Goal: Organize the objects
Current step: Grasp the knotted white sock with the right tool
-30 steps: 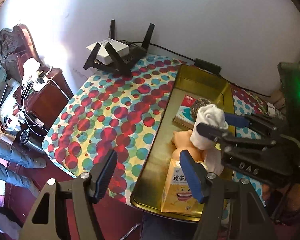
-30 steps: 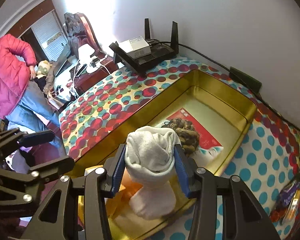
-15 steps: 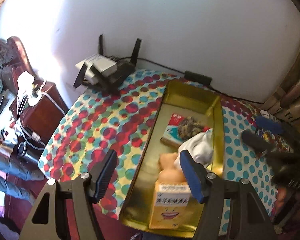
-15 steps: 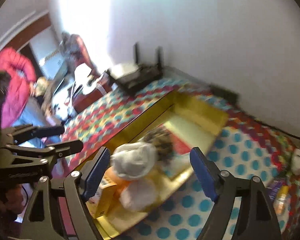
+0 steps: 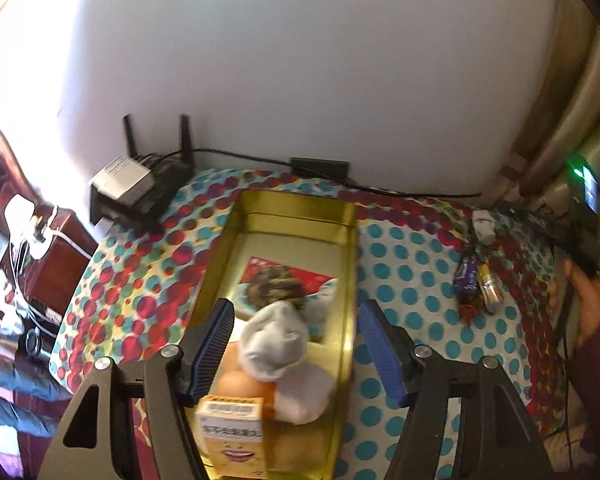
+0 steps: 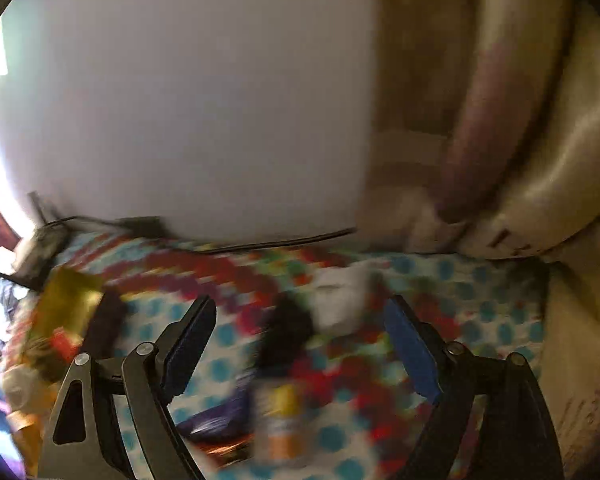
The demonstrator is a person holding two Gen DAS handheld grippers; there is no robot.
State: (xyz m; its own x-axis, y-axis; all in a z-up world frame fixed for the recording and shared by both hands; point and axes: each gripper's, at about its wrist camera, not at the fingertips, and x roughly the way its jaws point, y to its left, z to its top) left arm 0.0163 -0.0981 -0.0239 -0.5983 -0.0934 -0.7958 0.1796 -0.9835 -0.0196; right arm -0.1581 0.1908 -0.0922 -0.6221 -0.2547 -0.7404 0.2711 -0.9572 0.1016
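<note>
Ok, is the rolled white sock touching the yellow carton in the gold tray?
Apart. The left wrist view shows the rolled white sock resting on peach-coloured items, with a gap to the yellow carton nearer the camera.

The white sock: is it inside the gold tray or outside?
Inside. The white sock lies within the gold tray, resting on other items there.

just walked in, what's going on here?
A person with a gripper in each hand is sorting small items into a gold tray on a dotted tablecloth. The tray already holds a white sock, a yellow box and a packet. The right gripper, jaws just opened and empty, is over the wrapped snacks and a small white item beside the tray. The left gripper hangs open above the tray.
</note>
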